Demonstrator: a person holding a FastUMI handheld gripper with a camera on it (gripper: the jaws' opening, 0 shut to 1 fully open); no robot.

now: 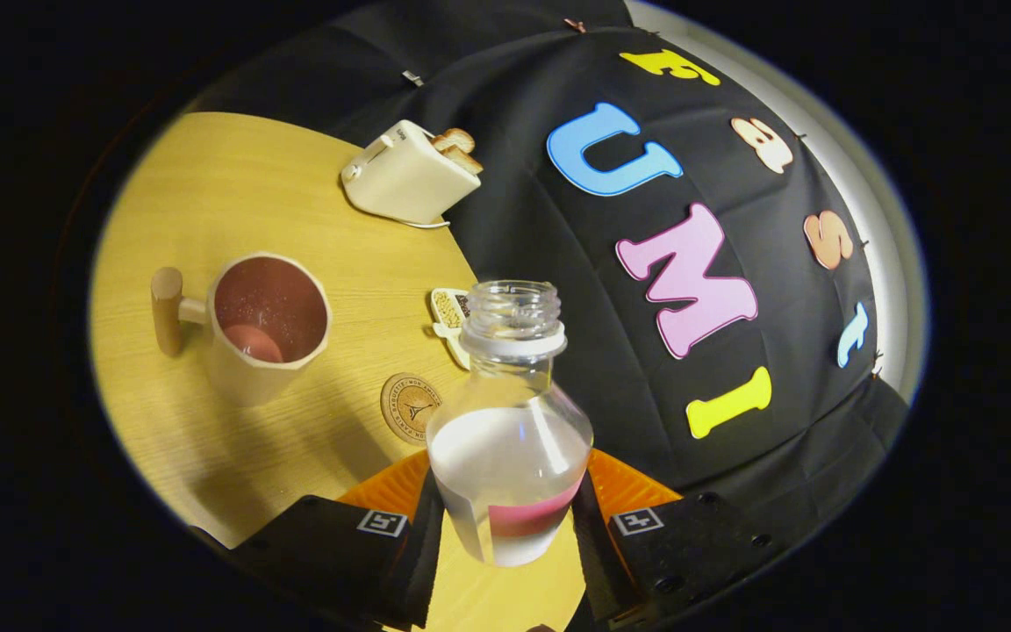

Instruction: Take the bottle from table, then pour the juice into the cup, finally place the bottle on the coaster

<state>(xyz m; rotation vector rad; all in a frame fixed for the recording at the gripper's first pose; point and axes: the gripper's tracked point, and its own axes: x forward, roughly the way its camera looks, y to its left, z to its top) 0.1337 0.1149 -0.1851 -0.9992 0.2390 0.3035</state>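
**Bottle gripped and tilted, cup lying off to the mouth's left**

The gripper is clamped on the bottle: both fingers press against the lower body from either side, at the level of the pink label band. The bottle is uncapped and about half full of a clear liquid. It stands clear of the table, carried between the fingers, with its open mouth pointing forward and away from them.

The whole scene appears rotated about the viewing axis, which suggests the gripper is rolled to one side; the liquid surface inside the bottle slants accordingly. The long axis of the bottle runs from the fingers up through the neck, and along that line lies only the booth wall, not the cup.

The cup, a pale mug with a wooden handle and a pinkish inside, rests on the table well to the left of the bottle's neck. Its opening faces the camera, and a little pinkish content shows at its bottom. The round coaster lies flat on the table between cup and bottle, just beside the bottle's shoulder. A small flat packet sits near the bottle's neck, and a toaster holding bread stands farther off.

Judged from this layout, pouring requires the bottle's mouth to travel leftward until it stands above the cup's rim, with the roll continued toward that side. The coaster, being nearer, serves for the final placement.
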